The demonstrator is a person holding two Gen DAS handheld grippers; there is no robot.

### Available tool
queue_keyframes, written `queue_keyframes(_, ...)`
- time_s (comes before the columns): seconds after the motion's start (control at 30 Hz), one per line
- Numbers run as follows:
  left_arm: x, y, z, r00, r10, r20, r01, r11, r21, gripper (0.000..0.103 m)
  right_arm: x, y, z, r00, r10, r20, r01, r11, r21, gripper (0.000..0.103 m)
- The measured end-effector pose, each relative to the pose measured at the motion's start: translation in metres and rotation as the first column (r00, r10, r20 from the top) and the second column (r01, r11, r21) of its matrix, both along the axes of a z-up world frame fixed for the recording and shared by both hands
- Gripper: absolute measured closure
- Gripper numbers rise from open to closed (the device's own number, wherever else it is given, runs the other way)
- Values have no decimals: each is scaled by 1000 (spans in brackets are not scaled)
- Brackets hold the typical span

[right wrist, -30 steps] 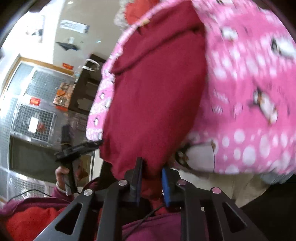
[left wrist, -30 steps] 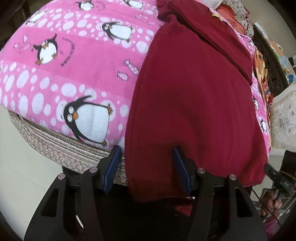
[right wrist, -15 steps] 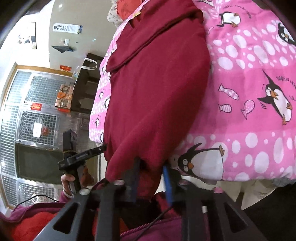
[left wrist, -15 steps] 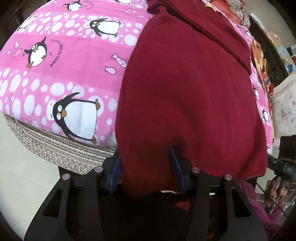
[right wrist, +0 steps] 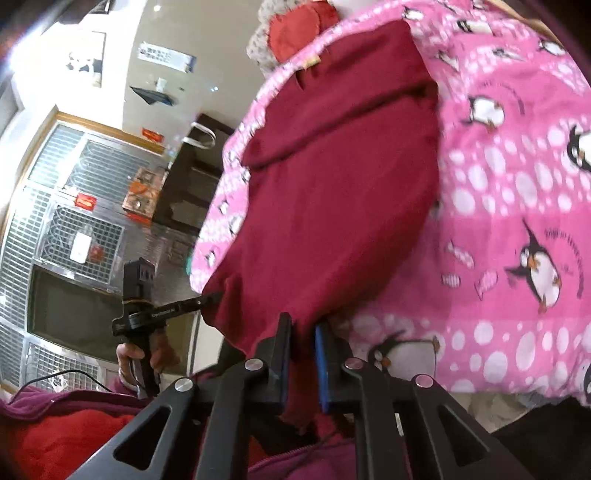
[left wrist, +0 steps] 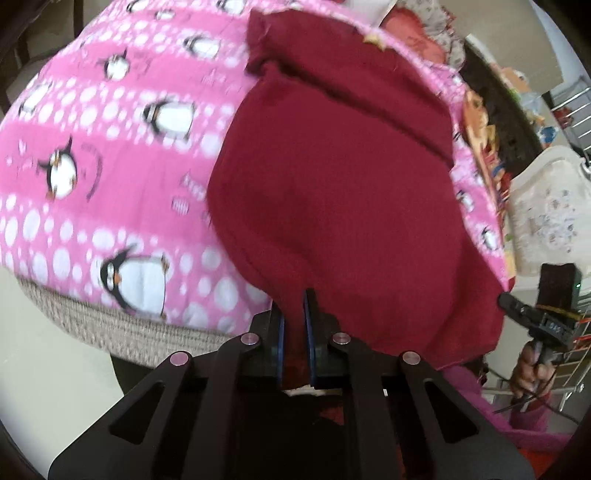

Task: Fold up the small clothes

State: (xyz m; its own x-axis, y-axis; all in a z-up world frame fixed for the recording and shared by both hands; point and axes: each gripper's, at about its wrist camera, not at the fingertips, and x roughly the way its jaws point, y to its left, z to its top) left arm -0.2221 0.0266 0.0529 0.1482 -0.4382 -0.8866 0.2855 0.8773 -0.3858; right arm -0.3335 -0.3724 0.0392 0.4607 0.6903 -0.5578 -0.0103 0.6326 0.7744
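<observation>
A dark red garment (left wrist: 343, 192) lies spread on a pink penguin-print blanket (left wrist: 110, 147), its far part folded over. My left gripper (left wrist: 293, 306) is shut on the garment's near hem at its left corner. My right gripper (right wrist: 303, 328) is shut on the near hem at the other corner of the same garment (right wrist: 332, 184). The hem bunches between each pair of blue pads. In the left wrist view the right gripper (left wrist: 532, 314) shows at the right edge; in the right wrist view the left gripper (right wrist: 166, 314) shows at the left.
The blanket (right wrist: 517, 184) covers a round woven-edged surface (left wrist: 110, 328). A red cushion (right wrist: 295, 33) lies beyond the garment. Dark furniture (right wrist: 188, 192) and a metal grille door (right wrist: 66, 206) stand on one side, a white patterned seat (left wrist: 546, 214) on the other.
My left gripper has closed from open onto the garment's near hem. My right gripper stays shut on the hem. The near edge of the garment has lifted and bunched.
</observation>
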Motion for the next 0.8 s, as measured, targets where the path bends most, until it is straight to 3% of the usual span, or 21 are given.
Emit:
queue_keyframes(0.23,14,2,10,1000,-4,31,5,999,-40,95,12,-1,-2,1000,-11,3,11,1000,6,92)
queue_keyframes(0.37,17,-5,-1,1000,5,6,-5,999,-36,96,14,2,-29,990,15,-142,-10,999,34,91)
queue_keyframes(0.47,19,-2,-8,1000,18,-17,-19,999,-38,95,9,4,-41,983,15,-185,-7,999,44,89)
queue_keyframes(0.53,20,-1,-11,999,22,-26,-23,999,-38,95,7,3,-41,984,5,-176,8,997,72,82)
queue_keyframes(0.57,20,-1,-12,999,19,-28,-20,999,-36,95,8,3,-41,985,2,-172,12,996,85,69)
queue_keyframes(0.6,20,-2,-12,999,15,-28,-15,999,-30,95,8,5,-40,986,1,-166,17,994,105,50)
queue_keyframes(0.63,19,-2,-12,1000,12,-27,-12,1000,-25,95,8,6,-40,986,6,-166,12,994,108,43)
queue_keyframes(0.8,17,0,-13,1000,4,-23,-5,1000,-30,95,4,6,-42,984,22,-176,-18,1000,23,40)
